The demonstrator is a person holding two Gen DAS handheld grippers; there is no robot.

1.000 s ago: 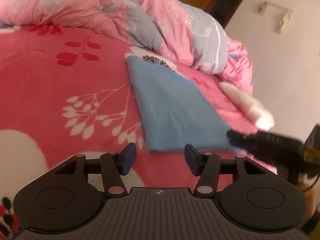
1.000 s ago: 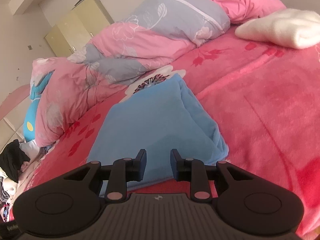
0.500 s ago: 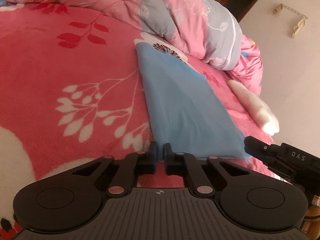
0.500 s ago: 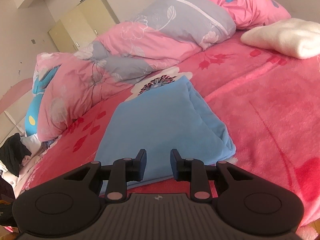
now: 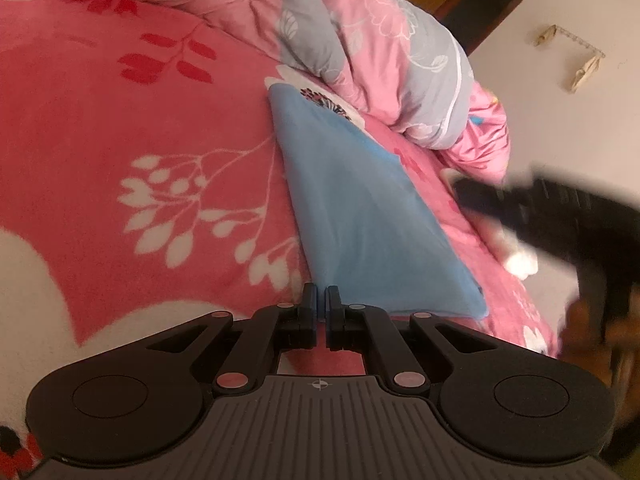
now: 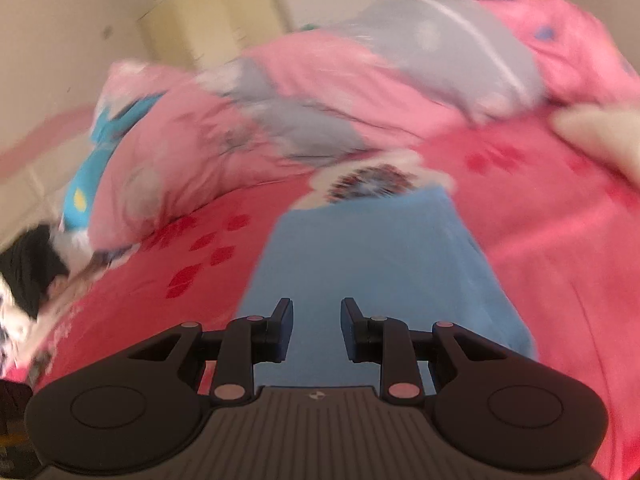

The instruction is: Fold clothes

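Cloth [image 5: 372,216], blue, lies flat on the bed [image 5: 120,128] as a smooth folded panel, its near edge just ahead of my left gripper [image 5: 322,300], whose jaws are together, seemingly on nothing. My right gripper [image 6: 316,320], jaws apart, hangs over the cloth's near end; that view is blurred. Beyond lies a heaped quilt [image 5: 380,52]. Judged stage: either between folds or folding complete.

right gripper [image 5: 560,216] was motion-blurred at bed's right edge, hid part of white towel [image 5: 520,262]; right wrist view smeared
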